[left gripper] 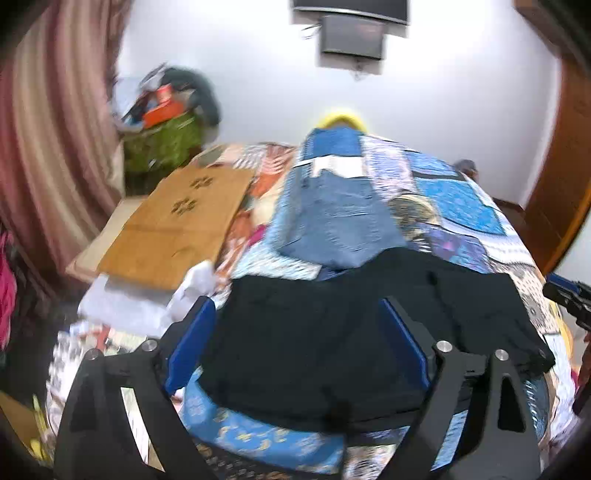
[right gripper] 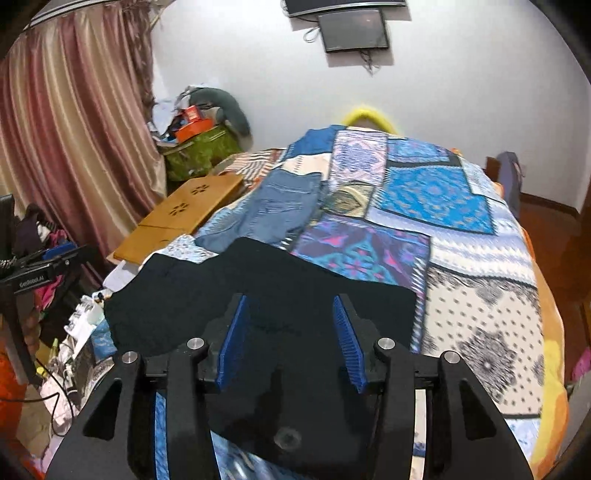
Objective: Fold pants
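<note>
Black pants (left gripper: pixel 314 332) lie flat on the patchwork bedspread near the bed's front edge; they also show in the right wrist view (right gripper: pixel 280 291). My left gripper (left gripper: pixel 295 306) is open, its blue pads apart above the pants. My right gripper (right gripper: pixel 290 299) is open above the pants too, holding nothing. The right gripper's tip (left gripper: pixel 567 295) shows at the right edge of the left wrist view. The left gripper (right gripper: pixel 51 262) shows at the left of the right wrist view.
Folded blue jeans (left gripper: pixel 340 221) (right gripper: pixel 280 210) lie farther back on the bedspread (right gripper: pixel 443 206). A wooden lap tray (left gripper: pixel 173 229) sits at the bed's left. A cluttered green box (right gripper: pixel 199 151), curtain (right gripper: pixel 74 110) and wall screen (right gripper: pixel 354 29) stand behind.
</note>
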Available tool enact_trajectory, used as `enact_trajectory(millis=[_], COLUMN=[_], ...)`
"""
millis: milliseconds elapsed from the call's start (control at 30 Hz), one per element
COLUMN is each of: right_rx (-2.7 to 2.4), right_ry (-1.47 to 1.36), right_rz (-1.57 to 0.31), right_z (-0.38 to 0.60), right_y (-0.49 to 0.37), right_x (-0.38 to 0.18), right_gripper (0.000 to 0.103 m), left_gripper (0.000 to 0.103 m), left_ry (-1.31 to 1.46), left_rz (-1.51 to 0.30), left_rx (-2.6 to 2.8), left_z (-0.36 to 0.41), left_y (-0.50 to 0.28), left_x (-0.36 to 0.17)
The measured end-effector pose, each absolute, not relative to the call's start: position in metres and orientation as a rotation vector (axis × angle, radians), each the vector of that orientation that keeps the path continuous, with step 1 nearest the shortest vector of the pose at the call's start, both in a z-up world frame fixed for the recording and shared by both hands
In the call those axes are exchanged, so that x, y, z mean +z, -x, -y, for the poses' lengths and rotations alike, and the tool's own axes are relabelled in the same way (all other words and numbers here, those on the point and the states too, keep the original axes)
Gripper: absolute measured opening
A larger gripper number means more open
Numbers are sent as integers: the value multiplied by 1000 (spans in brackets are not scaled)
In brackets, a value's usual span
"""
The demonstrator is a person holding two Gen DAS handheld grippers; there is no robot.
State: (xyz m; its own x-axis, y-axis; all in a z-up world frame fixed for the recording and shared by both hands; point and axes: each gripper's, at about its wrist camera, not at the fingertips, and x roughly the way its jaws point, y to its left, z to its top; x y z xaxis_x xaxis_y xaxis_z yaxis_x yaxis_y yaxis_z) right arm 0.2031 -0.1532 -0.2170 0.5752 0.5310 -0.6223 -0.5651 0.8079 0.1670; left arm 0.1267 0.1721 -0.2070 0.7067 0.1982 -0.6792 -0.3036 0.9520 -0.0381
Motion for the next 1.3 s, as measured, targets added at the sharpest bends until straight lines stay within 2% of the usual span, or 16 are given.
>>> enact_trajectory(millis=[200, 500, 667, 967, 1033, 1100, 1200, 1300], right_rx=[677, 667, 653, 671, 672, 671, 670, 672], right_ry=[100, 197, 271, 280, 278, 279, 264, 240], right_rz=[-731, -807, -851, -926, -928, -929, -936, -941], right_z=[123, 93, 81, 78, 77, 77, 77, 80], right_y=[-206, -216, -220, -228, -227, -228, -229, -229], right_x=[-226, -249, -264, -279, -279, -279, -278, -276], right_gripper=[44, 44, 44, 45, 45, 45, 45, 45], left_gripper=[91, 91, 91, 91, 78, 48, 35, 31], left_ry=[326, 484, 620, 671, 668, 630, 605, 514], left_rz=[-852, -1051, -1072, -1068, -1065, -1072, -1058, -1036], left_rx=[297, 248, 205, 166, 184, 229, 250, 261], left_z=[-224, -240, -248, -255, -256, -256, -254, -245], left_y=[-115, -111, -110, -133, -138, -143, -146, -147], left_x=[-248, -322, -344, -357, -358, -358, -354, -341])
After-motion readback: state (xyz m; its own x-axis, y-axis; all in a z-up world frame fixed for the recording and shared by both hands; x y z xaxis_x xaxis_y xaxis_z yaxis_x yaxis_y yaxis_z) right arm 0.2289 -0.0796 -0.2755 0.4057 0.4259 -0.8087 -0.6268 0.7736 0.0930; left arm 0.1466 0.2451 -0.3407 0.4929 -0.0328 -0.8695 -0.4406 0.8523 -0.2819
